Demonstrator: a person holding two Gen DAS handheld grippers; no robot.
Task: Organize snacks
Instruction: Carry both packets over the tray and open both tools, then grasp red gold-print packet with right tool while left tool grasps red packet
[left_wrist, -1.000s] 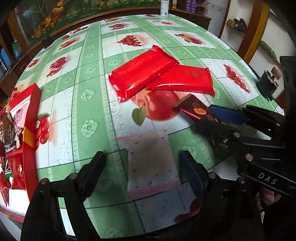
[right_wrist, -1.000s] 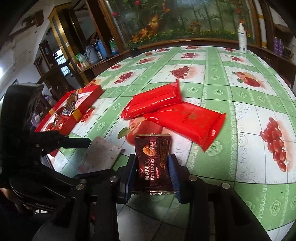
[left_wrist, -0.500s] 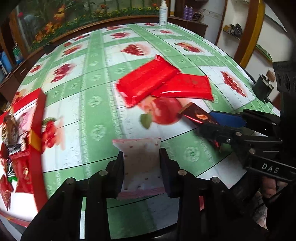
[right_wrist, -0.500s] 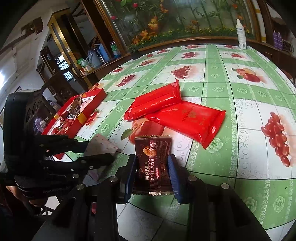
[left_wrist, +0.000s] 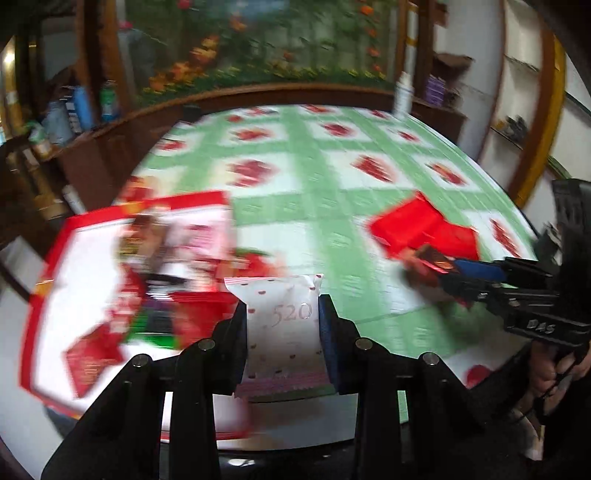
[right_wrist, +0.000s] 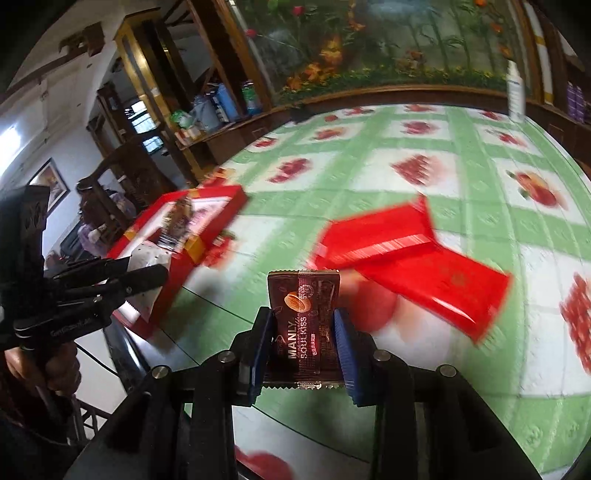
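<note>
My left gripper is shut on a white snack packet with small red dots and holds it in the air just right of the red snack box, which holds several packets. My right gripper is shut on a brown "Manly" chocolate packet, lifted above the table. Two red snack packs lie overlapping on the green fruit-print tablecloth, to the right of the right gripper. In the right wrist view the left gripper with its white packet hangs over the box's near corner.
The red box sits at the table's left edge. A white bottle stands at the far edge. Wooden shelves with bottles stand behind the table on the left. Both views are motion-blurred.
My left gripper closed on the white dotted packet, lifted it and swung left toward the red box. My right gripper rose and turned left with the brown packet.
</note>
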